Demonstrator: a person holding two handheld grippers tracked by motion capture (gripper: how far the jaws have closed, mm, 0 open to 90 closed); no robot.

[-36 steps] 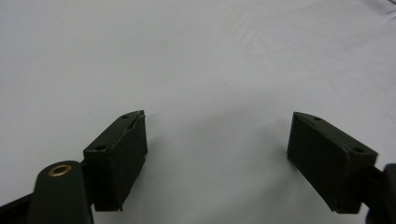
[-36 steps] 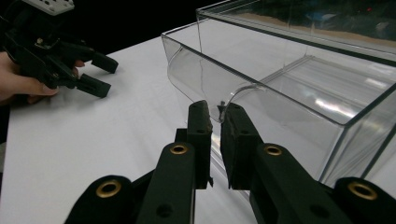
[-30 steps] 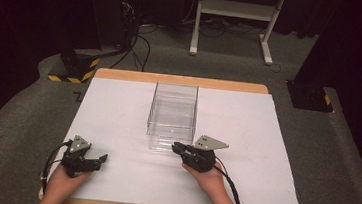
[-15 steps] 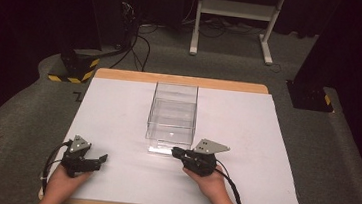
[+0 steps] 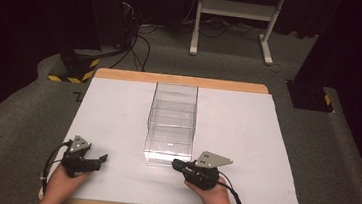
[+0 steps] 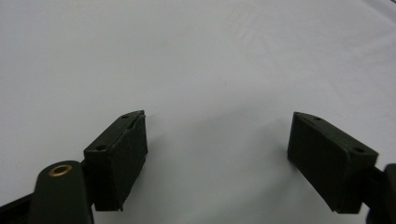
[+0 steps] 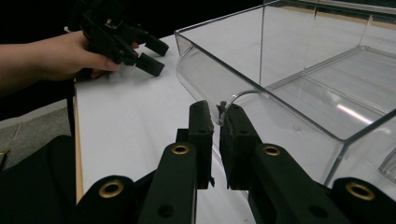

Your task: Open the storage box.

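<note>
Clear, rectangular plastic drawer unit (image 5: pixel 172 123) standing near the middle of the white-covered surface (image 5: pixel 246 138), long axis running away from the person, with its lower drawer (image 5: pixel 168 150) projecting toward the near edge. The right gripper (image 5: pixel 177 163) lies at the near right corner of that drawer; in the right gripper view its two black jaws stand almost together on the small curved lip (image 7: pixel 233 100) at the drawer's transparent front wall (image 7: pixel 205 79), so the gripper appears closed on this pull, though whether the pads truly pinch it cannot be told with certainty. The left gripper (image 5: pixel 100 158) rests on the surface well apart from the unit, to its left, jaws spread wide and holding nothing; the left gripper view shows bare white surface between them. The step in hand is judged to be the drawing-out of the drawer by its front pull. The next move calls for a straight pull toward the person, kept level and in line with the unit's rails, since a sideways tug could skew the drawer or drag the light unit across the surface; the free left gripper could steady the housing. Nothing stands between drawer and near edge. Beyond the surface: grey carpeted floor (image 5: pixel 32 108), black cables (image 5: pixel 134 47), a white frame stand (image 5: pixel 238 9).
</note>
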